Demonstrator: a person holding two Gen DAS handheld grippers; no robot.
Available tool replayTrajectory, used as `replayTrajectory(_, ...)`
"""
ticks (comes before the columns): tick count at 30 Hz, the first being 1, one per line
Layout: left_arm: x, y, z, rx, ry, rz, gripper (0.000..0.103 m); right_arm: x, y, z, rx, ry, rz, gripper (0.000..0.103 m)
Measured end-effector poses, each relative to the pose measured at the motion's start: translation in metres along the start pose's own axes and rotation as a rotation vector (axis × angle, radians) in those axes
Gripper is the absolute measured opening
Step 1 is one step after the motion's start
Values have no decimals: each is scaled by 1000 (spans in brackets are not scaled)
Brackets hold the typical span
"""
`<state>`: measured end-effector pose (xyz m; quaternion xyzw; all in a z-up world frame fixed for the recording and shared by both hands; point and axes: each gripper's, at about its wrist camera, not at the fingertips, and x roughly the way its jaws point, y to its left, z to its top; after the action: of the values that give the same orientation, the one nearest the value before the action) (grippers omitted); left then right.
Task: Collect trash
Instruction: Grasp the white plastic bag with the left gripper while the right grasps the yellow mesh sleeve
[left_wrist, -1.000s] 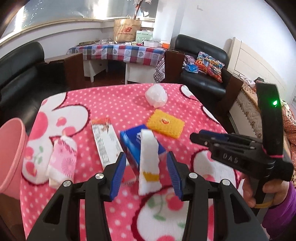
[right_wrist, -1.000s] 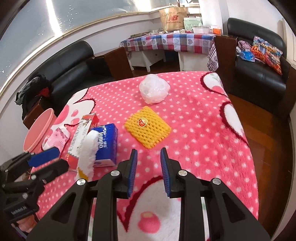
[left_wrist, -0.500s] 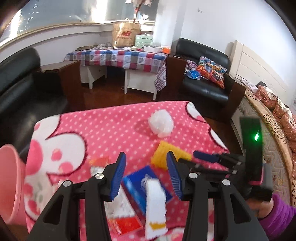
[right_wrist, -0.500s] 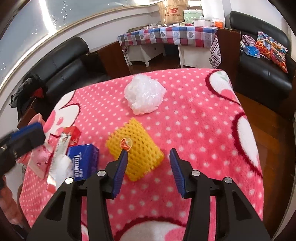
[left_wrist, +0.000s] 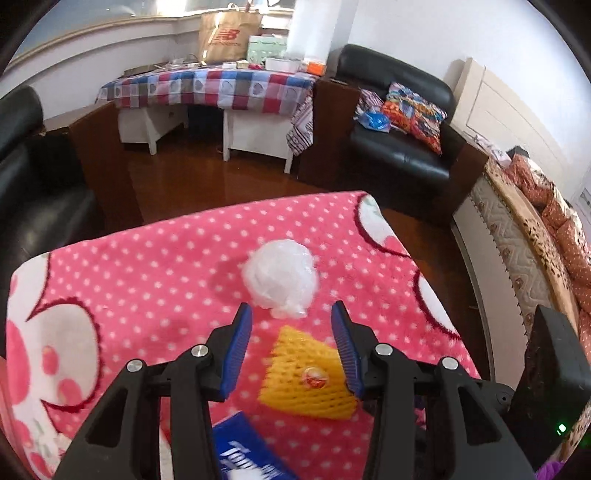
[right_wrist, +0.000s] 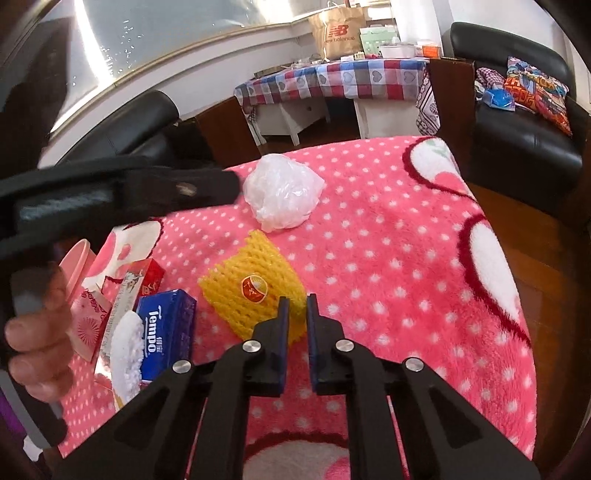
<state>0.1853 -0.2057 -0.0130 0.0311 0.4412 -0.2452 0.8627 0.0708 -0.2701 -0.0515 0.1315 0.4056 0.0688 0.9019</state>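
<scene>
The table (right_wrist: 406, 229) carries a pink fleece cover with white polka dots; all trash lies on it. Landmark for the positions below: the yellow foam fruit net (right_wrist: 255, 288).

- Crumpled white plastic bag (right_wrist: 282, 195): just beyond the yellow foam fruit net, nearly touching its far corner.
- Blue Tempo tissue pack (right_wrist: 166, 328): just left of the net in the right wrist view.
- White foam strip (right_wrist: 127, 350): leans on the tissue pack's left side, farther from the net.
- Red and white carton (right_wrist: 144, 277): left of the net, behind the tissue pack.
- Pink patterned packet (right_wrist: 86, 325): farther left again.
- Pink bin (right_wrist: 74, 262): at the table edge, well left of the net; only its rim shows.

Left claw (left_wrist: 291, 347): wide apart, narrowing slightly, holding nothing. It hangs above the net, which appears between its blue pads (left_wrist: 236, 347) without contact.

Right claw (right_wrist: 295, 325): closed to a narrow slit, with the near corner of the net pinched between its pads. The net itself rests flat on the table.
</scene>
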Motion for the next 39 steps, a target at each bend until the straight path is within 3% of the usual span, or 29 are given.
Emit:
replayTrajectory(6, 28, -17, 2, 33, 28, 64, 36, 4, -15, 0, 72, 20, 31, 9)
replayTrajectory(11, 53, -17, 6, 24, 83, 127, 23, 5, -16, 0, 82, 19, 40, 9)
replayTrajectory(17, 51, -17, 5, 28, 50, 150, 11, 4, -18, 0, 87, 21, 48, 9)
replayTrajectory(26, -1, -4, -5, -7, -37, 111, 9, 2, -16, 0, 75, 9, 40, 9)
replayTrajectory(39, -89, 21, -43, -47, -136, 125, 9, -46, 6, 11, 27, -119, -31, 9)
